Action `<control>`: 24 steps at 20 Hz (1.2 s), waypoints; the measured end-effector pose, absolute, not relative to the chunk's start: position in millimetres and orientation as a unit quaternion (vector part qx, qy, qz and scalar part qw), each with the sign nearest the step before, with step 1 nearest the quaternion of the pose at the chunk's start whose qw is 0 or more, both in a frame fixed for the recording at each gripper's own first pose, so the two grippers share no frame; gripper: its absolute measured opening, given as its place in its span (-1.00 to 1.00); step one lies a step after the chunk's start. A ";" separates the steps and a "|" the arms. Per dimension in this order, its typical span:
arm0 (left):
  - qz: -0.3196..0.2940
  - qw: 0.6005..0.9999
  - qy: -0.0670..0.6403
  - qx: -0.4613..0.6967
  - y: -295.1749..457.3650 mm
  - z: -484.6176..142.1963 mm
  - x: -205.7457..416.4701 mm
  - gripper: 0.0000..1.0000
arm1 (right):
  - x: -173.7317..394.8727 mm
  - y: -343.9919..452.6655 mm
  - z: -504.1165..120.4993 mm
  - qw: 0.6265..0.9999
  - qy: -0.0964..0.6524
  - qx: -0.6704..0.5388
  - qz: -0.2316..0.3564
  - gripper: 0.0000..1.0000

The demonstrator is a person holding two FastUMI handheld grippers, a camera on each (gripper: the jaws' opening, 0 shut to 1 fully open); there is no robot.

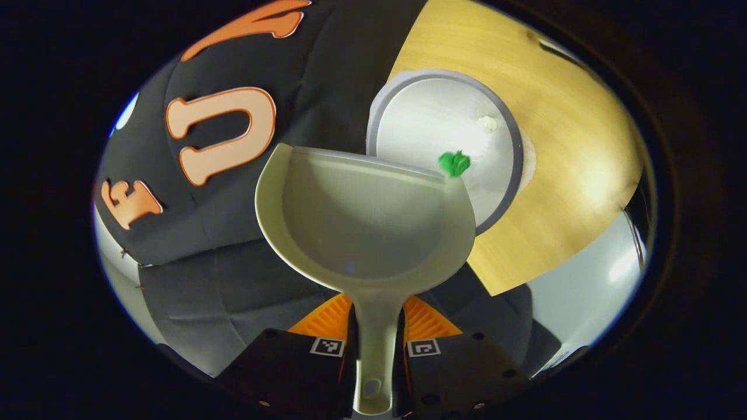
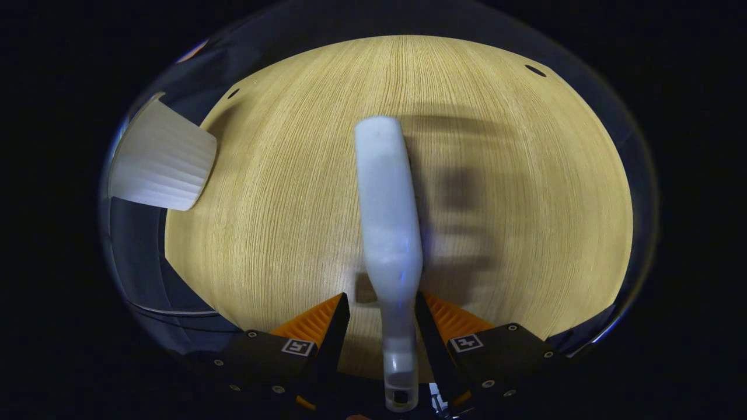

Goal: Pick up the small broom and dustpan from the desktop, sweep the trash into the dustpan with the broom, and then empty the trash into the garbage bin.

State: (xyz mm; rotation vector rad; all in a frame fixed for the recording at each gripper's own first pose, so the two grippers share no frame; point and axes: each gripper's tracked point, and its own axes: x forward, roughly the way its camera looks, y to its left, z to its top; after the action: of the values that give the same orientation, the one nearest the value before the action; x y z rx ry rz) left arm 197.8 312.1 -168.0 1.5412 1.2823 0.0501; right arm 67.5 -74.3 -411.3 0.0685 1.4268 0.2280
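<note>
The dustpan (image 1: 365, 224) is held by its handle between the two fingers of the left gripper (image 1: 376, 326), which are closed tight on the stem so that both press against it; the pan's scoop fans out ahead of the gripper, its hollow facing the camera and bare inside. Its front lip reaches over the rim of the garbage bin (image 1: 382, 102), a round white bin seen from above. Inside the bin, right at the pan's far corner, lies a green scrap (image 1: 454, 163), and farther in a pale crumpled scrap (image 1: 487, 123). The bin stands on the wooden desktop (image 1: 560, 140), near its edge. In the right gripper view the small broom (image 2: 388, 216) runs straight out from the right gripper (image 2: 382, 318), whose fingers are closed on the narrow neck of its handle from both sides; the broom's wider part stretches forward above the desktop (image 2: 292, 192) and is somewhat blurred, with a soft shadow beside it on the wood. At the left edge of that view the bin's ribbed white wall (image 2: 160, 166) stands at the corner of the desktop, well apart from the broom.
</note>
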 end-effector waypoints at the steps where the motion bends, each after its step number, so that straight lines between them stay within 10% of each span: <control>1: 0.030 0.551 0.544 0.632 315.0 -170.7 199.2 -0.51 | 67.4 -74.1 -411.3 0.750 0.652 0.032 0.106 0.39; 11: 0.064 0.788 0.557 0.254 218.8 -234.5 213.4 -0.51 | 66.5 -75.3 -408.5 0.750 0.652 0.047 0.100 0.39; 24: -0.082 0.823 0.550 0.114 40.5 -336.9 206.9 -0.50 | 61.3 -76.6 -394.9 0.756 0.643 0.051 0.109 0.39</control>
State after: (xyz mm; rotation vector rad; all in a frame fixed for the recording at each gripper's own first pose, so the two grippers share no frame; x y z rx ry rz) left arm 206.9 40.5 -336.9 0.2433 1.1693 -0.1752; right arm 61.3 -76.6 -394.9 0.1122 1.4020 0.2369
